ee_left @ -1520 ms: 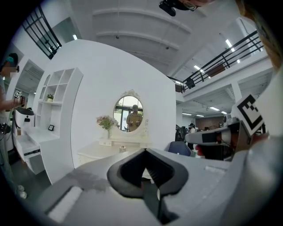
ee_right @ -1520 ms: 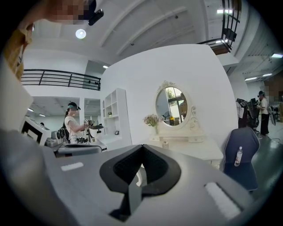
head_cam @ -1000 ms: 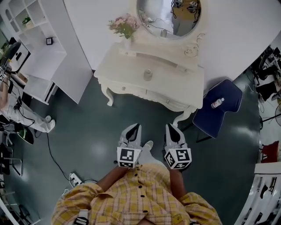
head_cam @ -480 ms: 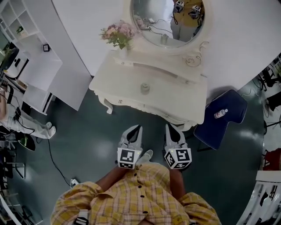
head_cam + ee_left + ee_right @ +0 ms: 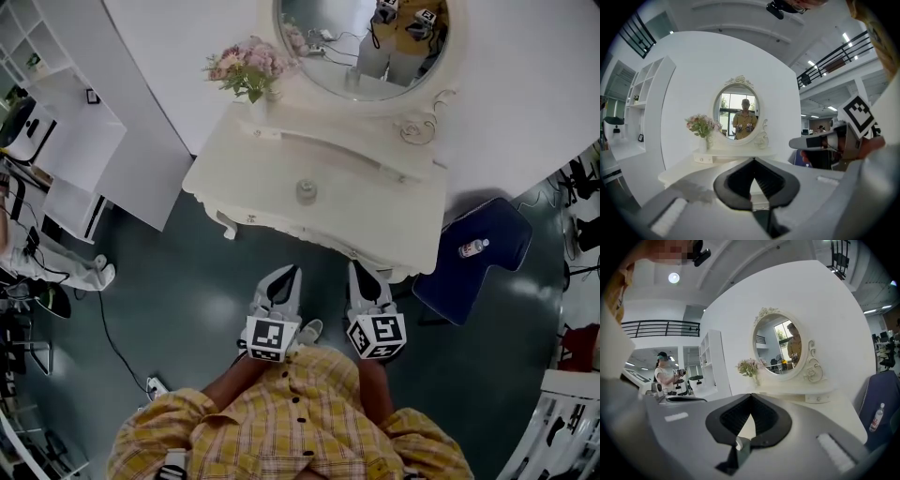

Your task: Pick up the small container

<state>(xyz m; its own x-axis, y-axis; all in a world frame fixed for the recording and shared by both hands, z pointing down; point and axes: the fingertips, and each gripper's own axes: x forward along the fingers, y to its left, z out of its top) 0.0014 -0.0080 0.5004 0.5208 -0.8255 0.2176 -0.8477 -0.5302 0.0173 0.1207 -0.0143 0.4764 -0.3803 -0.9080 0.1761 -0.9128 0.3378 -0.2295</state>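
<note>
The small container (image 5: 307, 191), a pale round jar, stands alone near the middle of the cream dressing table (image 5: 394, 211) in the head view. My left gripper (image 5: 289, 275) and right gripper (image 5: 361, 272) are held side by side over the dark floor, short of the table's front edge, and point at it. Both are shut with nothing between the jaws. In the left gripper view the left gripper (image 5: 753, 159) has its tips together, and in the right gripper view so does the right gripper (image 5: 751, 394). The jaws hide the container in both gripper views.
An oval mirror (image 5: 361, 42) and a vase of pink flowers (image 5: 246, 67) stand at the back of the table. A blue chair (image 5: 492, 225) with a bottle (image 5: 473, 247) on it is at the right. White shelving (image 5: 56, 122) stands left. A power strip (image 5: 157, 384) lies on the floor.
The dressing table has come nearer to both grippers and sits lower in the head view. Both grippers kept their place in front of the body and stayed shut.
</note>
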